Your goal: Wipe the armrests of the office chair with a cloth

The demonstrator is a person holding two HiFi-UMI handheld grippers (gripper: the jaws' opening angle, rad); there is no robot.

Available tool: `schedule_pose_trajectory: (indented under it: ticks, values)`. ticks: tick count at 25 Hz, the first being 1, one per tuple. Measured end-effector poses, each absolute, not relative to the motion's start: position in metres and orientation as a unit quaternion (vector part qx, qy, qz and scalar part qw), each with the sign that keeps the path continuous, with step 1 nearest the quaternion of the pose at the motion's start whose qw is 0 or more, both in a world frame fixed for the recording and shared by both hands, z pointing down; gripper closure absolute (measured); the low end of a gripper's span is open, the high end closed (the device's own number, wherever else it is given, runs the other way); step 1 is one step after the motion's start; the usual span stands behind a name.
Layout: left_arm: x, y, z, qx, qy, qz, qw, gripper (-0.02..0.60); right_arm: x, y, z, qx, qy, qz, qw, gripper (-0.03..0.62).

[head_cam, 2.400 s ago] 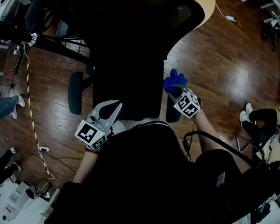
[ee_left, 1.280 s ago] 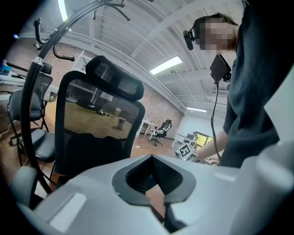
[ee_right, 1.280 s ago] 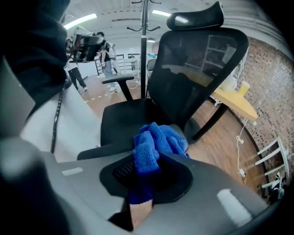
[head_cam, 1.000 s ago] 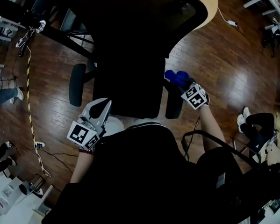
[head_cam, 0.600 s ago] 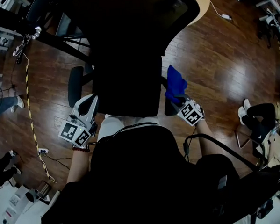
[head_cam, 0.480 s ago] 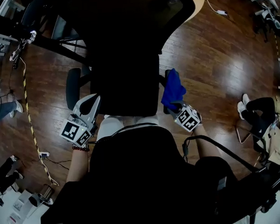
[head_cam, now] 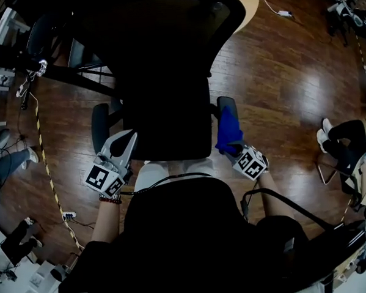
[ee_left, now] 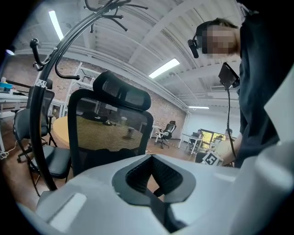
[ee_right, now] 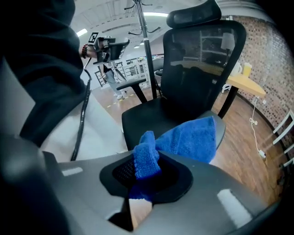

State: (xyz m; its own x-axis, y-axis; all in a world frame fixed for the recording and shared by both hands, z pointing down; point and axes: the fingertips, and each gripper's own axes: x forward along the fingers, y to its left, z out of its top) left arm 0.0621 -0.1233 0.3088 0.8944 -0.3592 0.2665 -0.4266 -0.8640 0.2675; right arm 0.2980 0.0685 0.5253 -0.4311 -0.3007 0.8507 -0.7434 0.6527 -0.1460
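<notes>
Head view, straight down over the office chair (head_cam: 166,122): blue cloth (head_cam: 229,131) stretched along the right armrest (head_cam: 225,104), covering the near part and leaving the far tip of the pad bare. Pinched at its near end by the right gripper (head_cam: 235,149), clamped hard on a bunched fold. Over to the right gripper view: thick roll of cloth (ee_right: 146,163) wedged between the jaws, the rest fanning out flat toward the pad's edge. Deep blue, looped terry pile, stitched hem along one side. Soft, light and floppy by the look of it. No stiffness to push with, so probably better dragged than shoved. Best held by a gathered bunch like this one rather than a thin corner, to keep it from slipping free. Across on the other side, left gripper (head_cam: 124,140) just beside the left armrest (head_cam: 99,126), pressed together on nothing, with only the mesh backrest (ee_left: 110,133) ahead in the left gripper view.
</notes>
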Motion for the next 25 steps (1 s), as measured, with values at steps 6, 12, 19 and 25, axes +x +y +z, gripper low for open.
schedule_pose_trajectory:
  ticks: [6,12,19,25]
  values:
    - [0.076,-0.09,0.31,0.95,-0.242,0.107,0.168,0.575,0.346,0.007,0.525,0.313,-0.812,0.233,0.434,0.517]
    - [0.071,-0.054,0.319,0.936,-0.283,0.102,0.186,0.575,0.339,0.007,0.526,0.267,-0.824,0.244,0.436,0.519]
    - [0.064,-0.006,0.327,0.942,-0.252,0.086,0.205,0.575,0.292,0.092,0.527,0.259,-0.821,0.287,0.421,0.52]
    - [0.094,0.025,0.344,0.961,-0.176,0.112,0.183,0.575,0.285,0.149,0.503,0.338,-0.806,0.316,0.368,0.522]
